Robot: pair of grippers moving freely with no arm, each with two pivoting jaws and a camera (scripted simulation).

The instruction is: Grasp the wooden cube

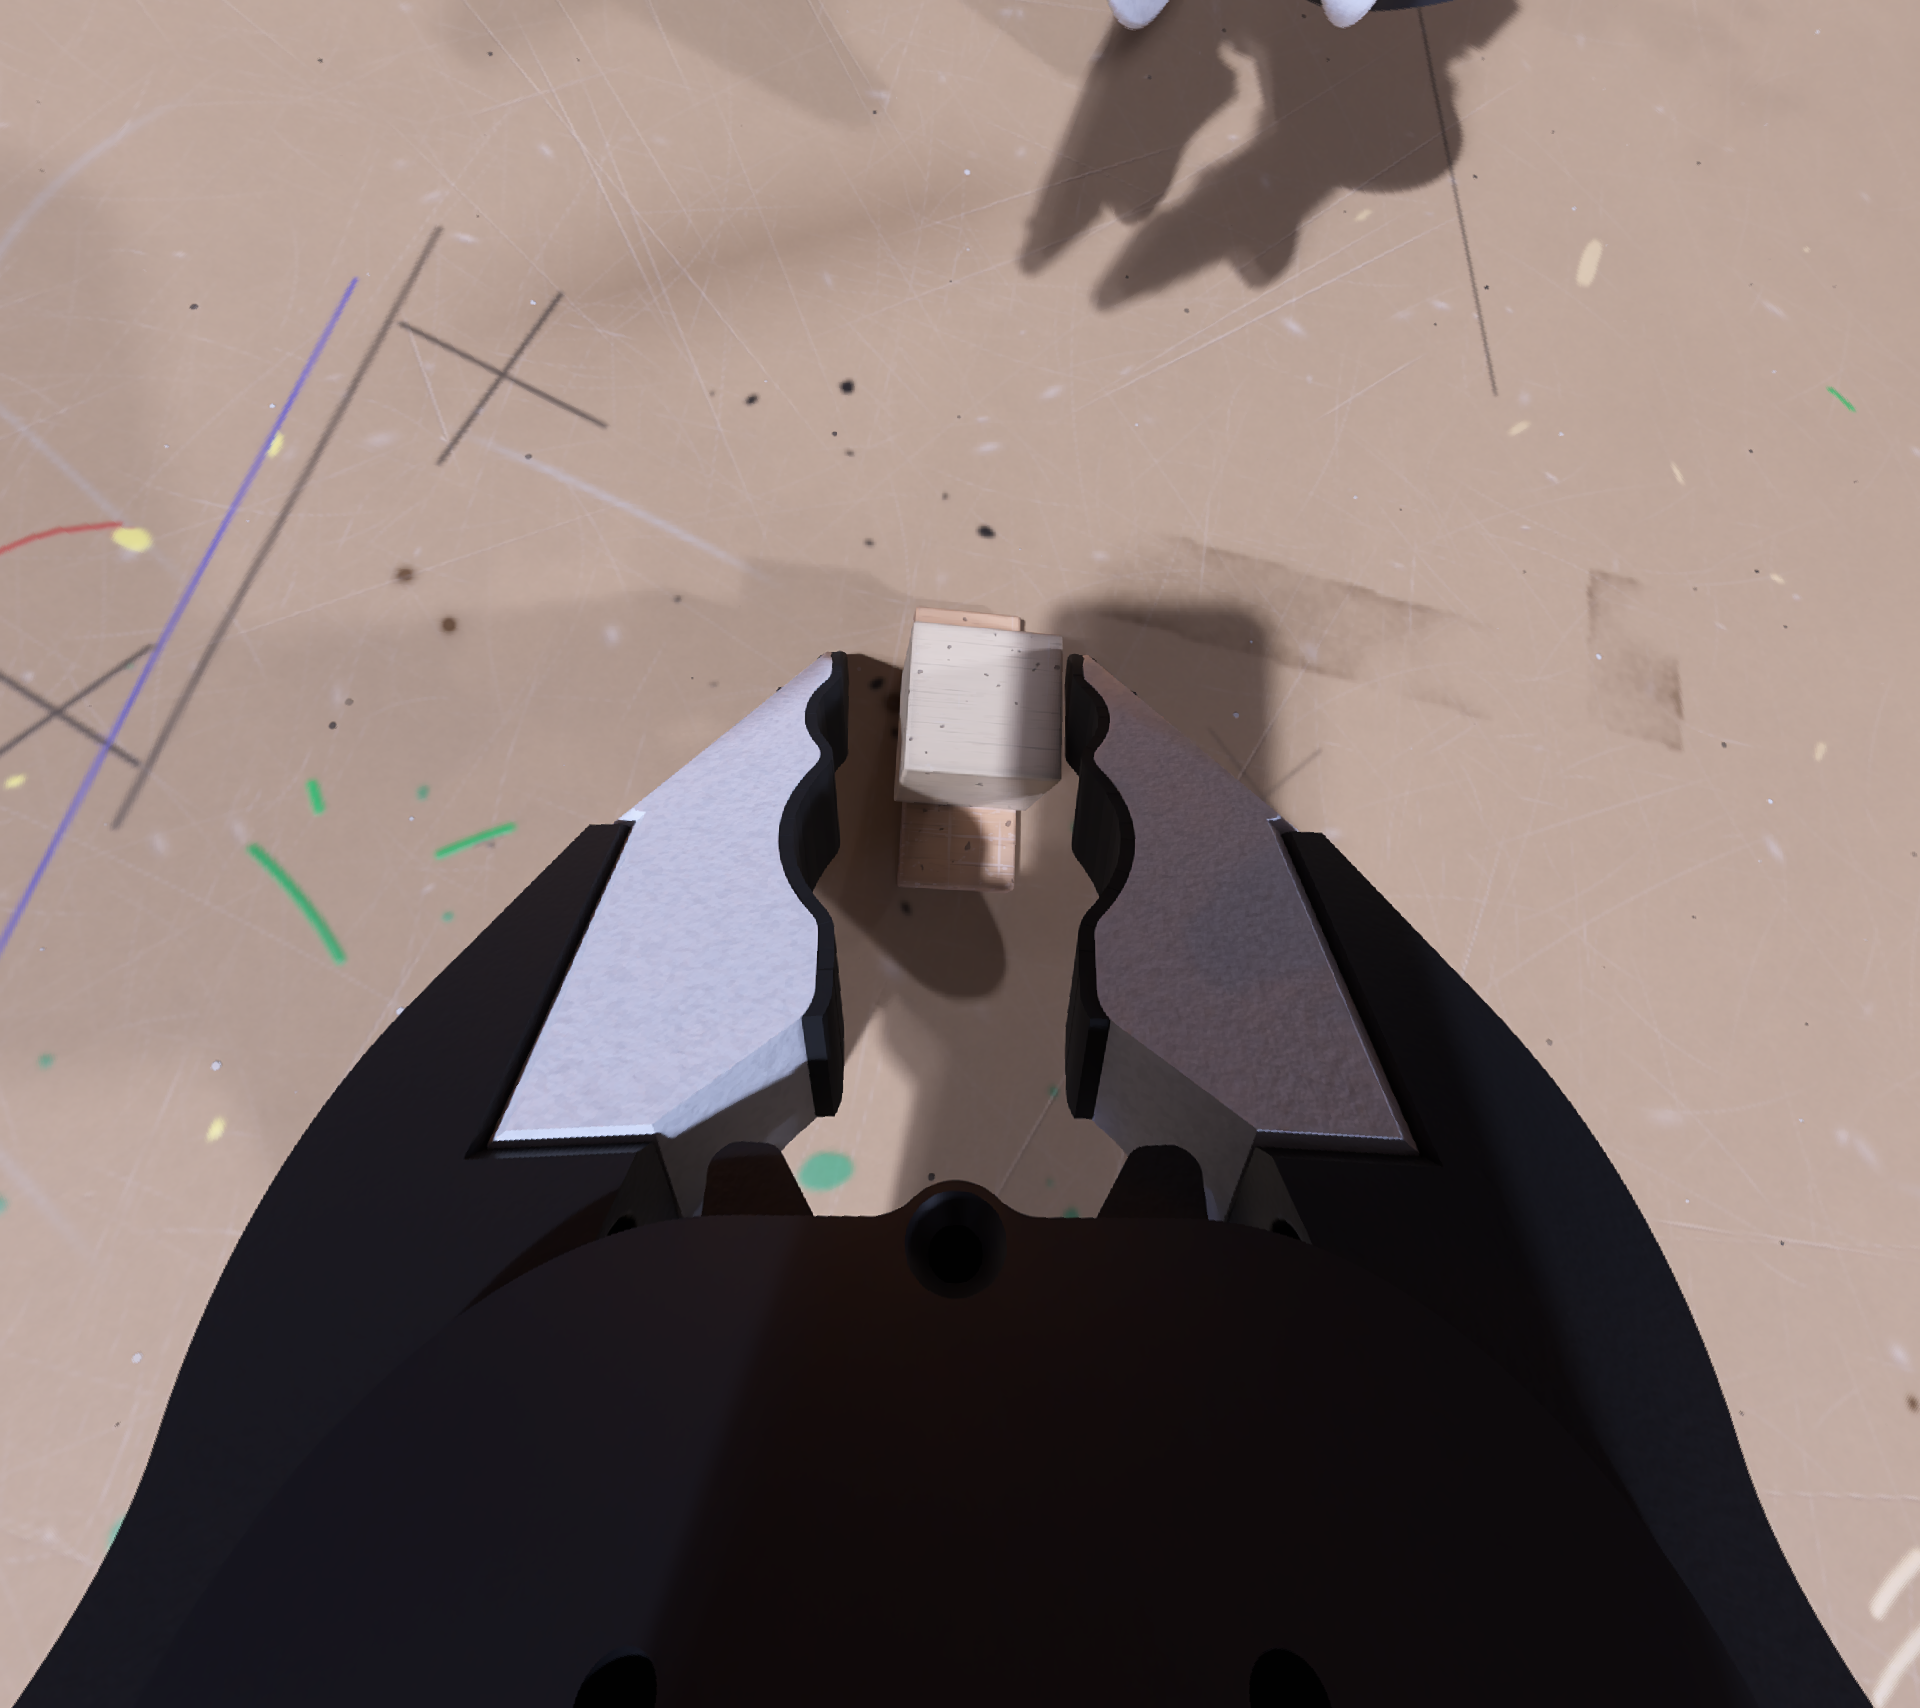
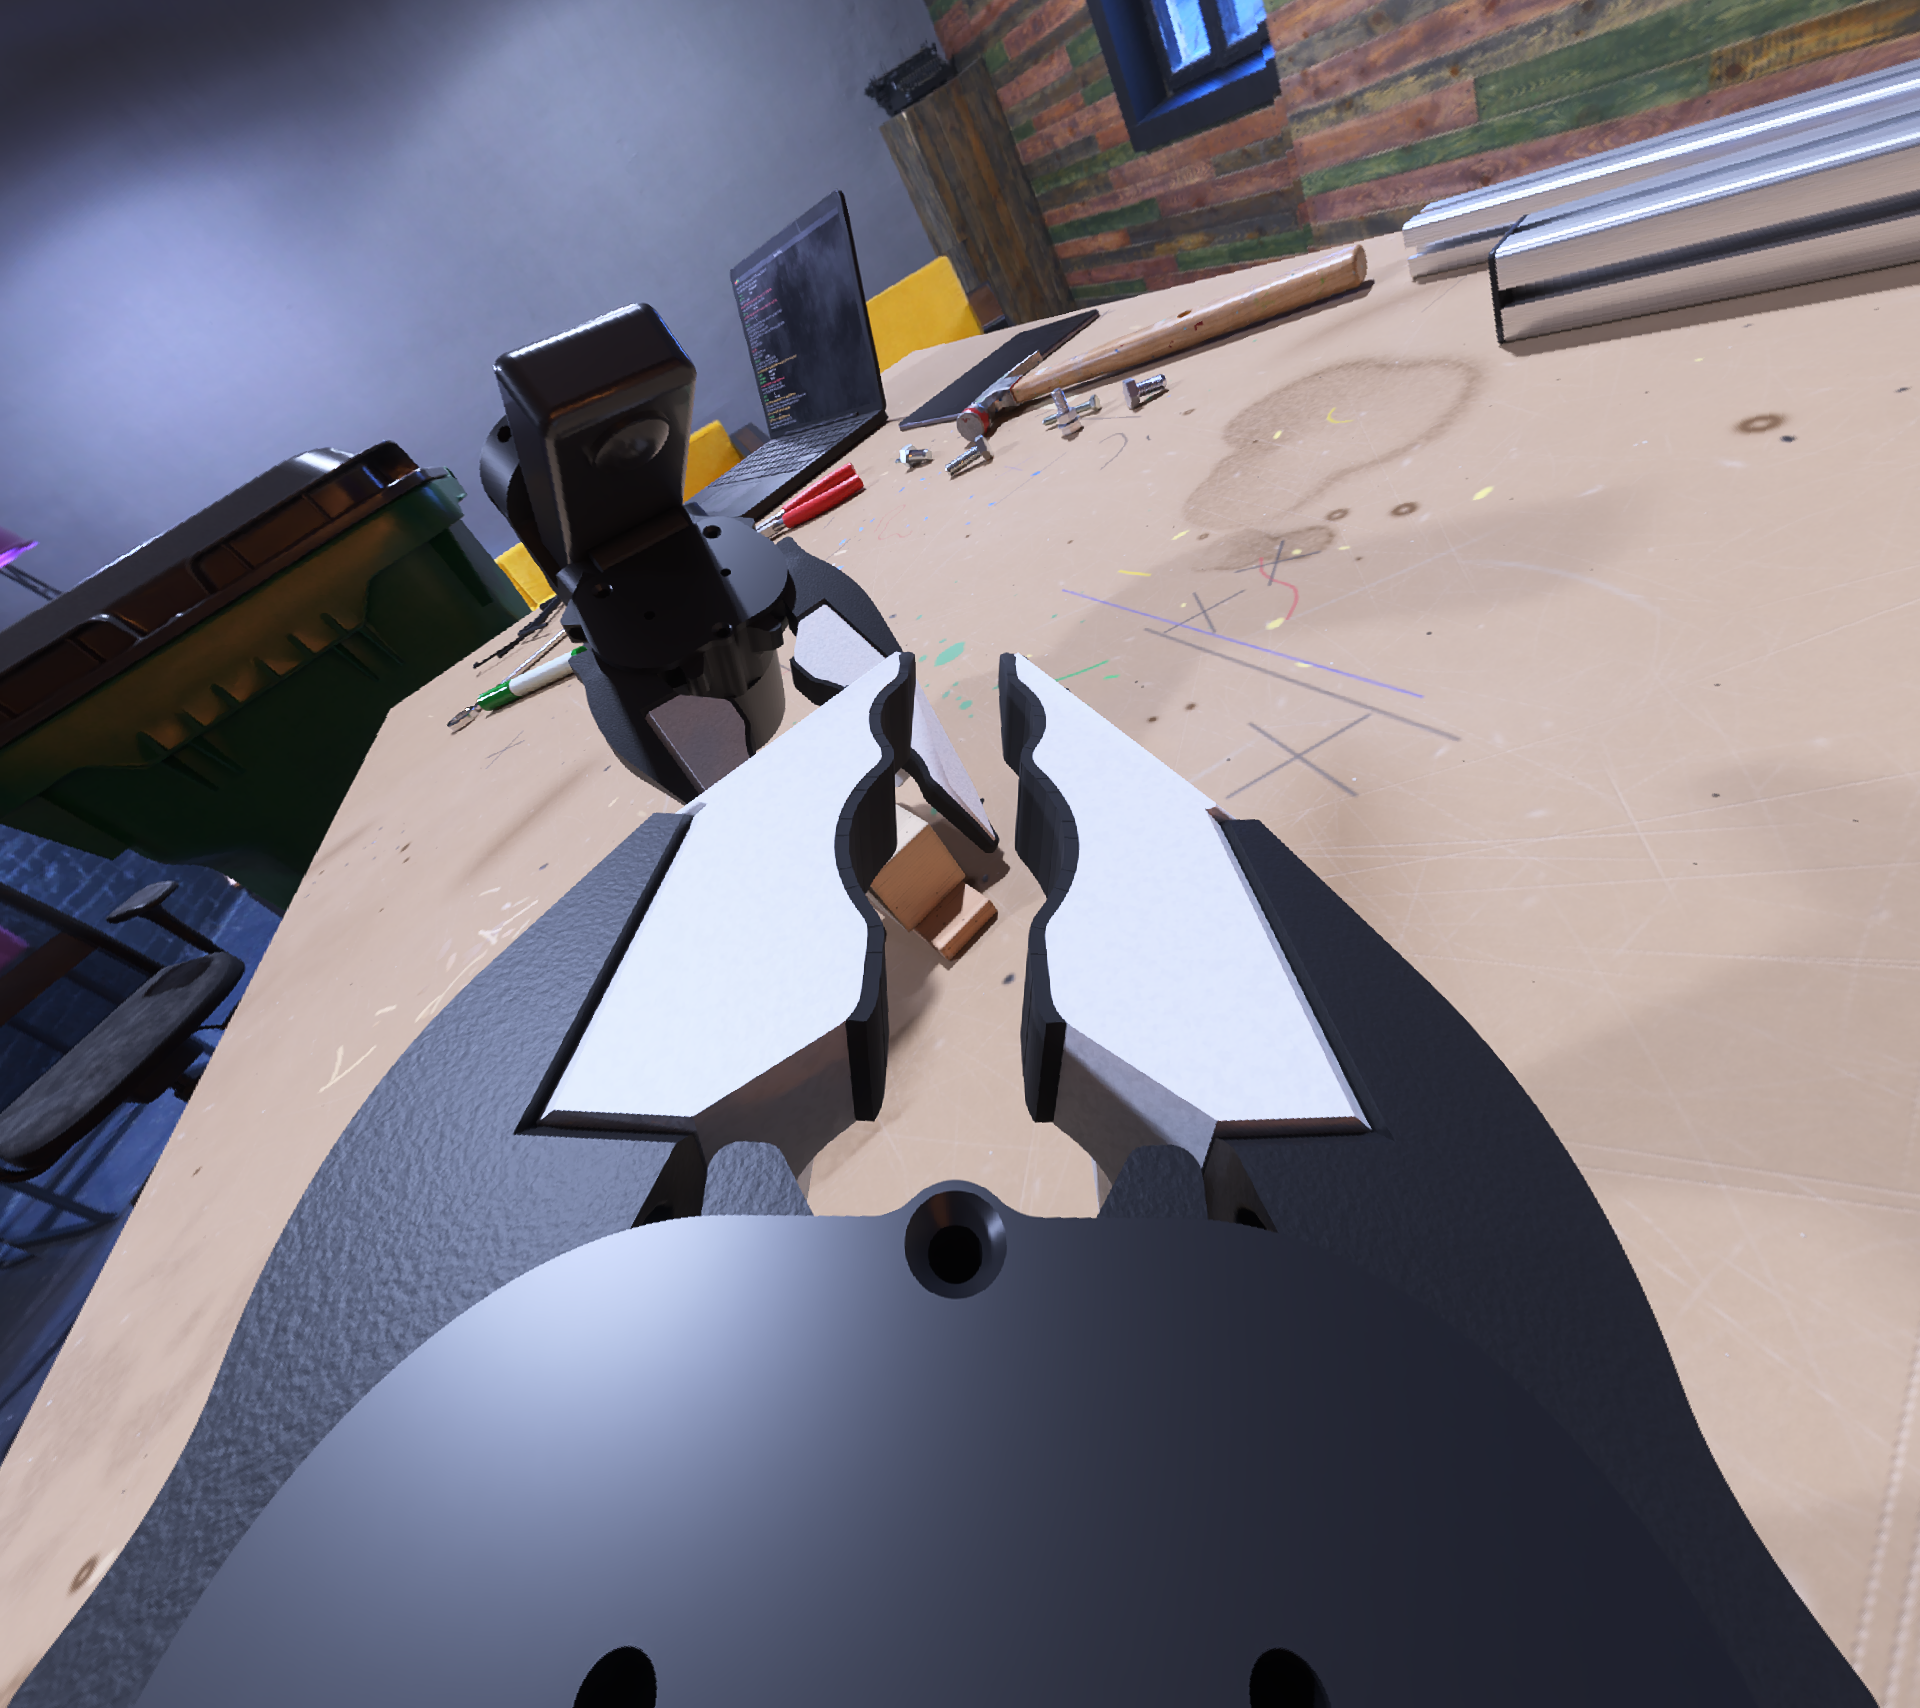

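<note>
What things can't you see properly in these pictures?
1. Wooden cube, right wrist view: mostly hidden behind the right gripper and its own finger.
2. Flat wooden piece, left wrist view: the cube covers its middle.
3. Right gripper, left wrist view: cut off by the top edge.
4. Left gripper: whether it touches the cube is unclear in both views.

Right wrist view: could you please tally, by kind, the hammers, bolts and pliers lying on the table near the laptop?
Hammer: 1
Bolts: 4
Red-handled pliers: 1
Total: 6
</note>
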